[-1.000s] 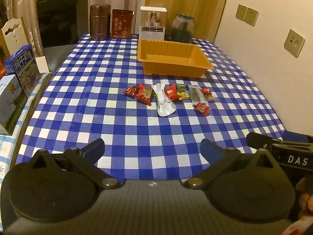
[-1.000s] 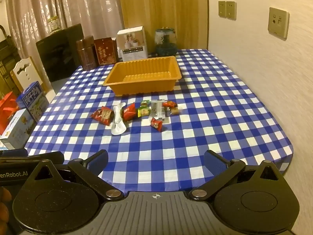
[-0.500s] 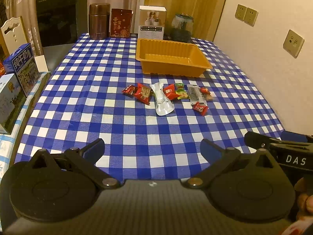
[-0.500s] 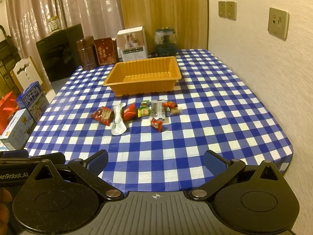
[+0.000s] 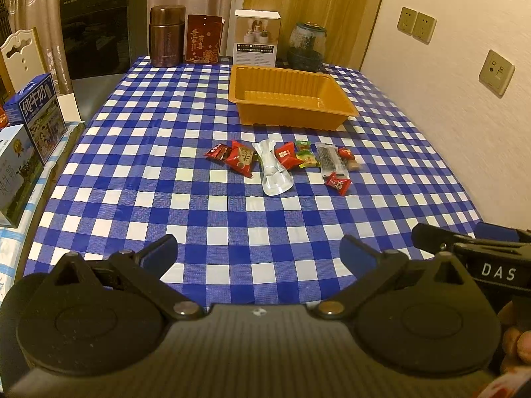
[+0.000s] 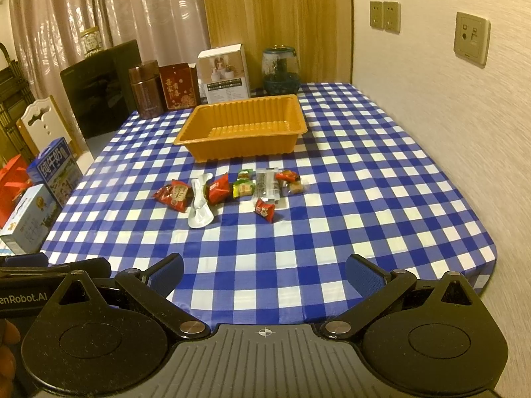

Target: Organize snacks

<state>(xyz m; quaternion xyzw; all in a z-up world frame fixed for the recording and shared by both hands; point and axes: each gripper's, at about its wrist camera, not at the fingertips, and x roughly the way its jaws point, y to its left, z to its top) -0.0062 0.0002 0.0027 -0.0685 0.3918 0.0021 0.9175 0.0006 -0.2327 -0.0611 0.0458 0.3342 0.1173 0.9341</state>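
Observation:
Several small wrapped snacks lie in a row mid-table: red packets (image 5: 241,159) (image 6: 174,195), a white pouch (image 5: 273,172) (image 6: 200,206), a green candy (image 5: 307,159), a clear bar (image 5: 328,159) (image 6: 266,185) and a small red candy (image 5: 338,183) (image 6: 265,210). An empty orange tray (image 5: 292,112) (image 6: 242,151) stands just behind them. My left gripper (image 5: 259,253) is open and empty above the near table edge. My right gripper (image 6: 264,272) is open and empty, also near the front edge. Both are well short of the snacks.
A blue-and-white checked cloth (image 5: 166,179) covers the table. A brown canister (image 5: 167,35), red box (image 5: 203,38), white box (image 5: 257,38) and glass jar (image 5: 307,44) line the far edge. Milk cartons (image 5: 39,116) stand left. A wall (image 6: 448,116) runs along the right.
The left wrist view has shifted slightly, with the snacks and tray sitting a little higher in the frame. The right wrist view is almost unchanged. Both grippers stay open.

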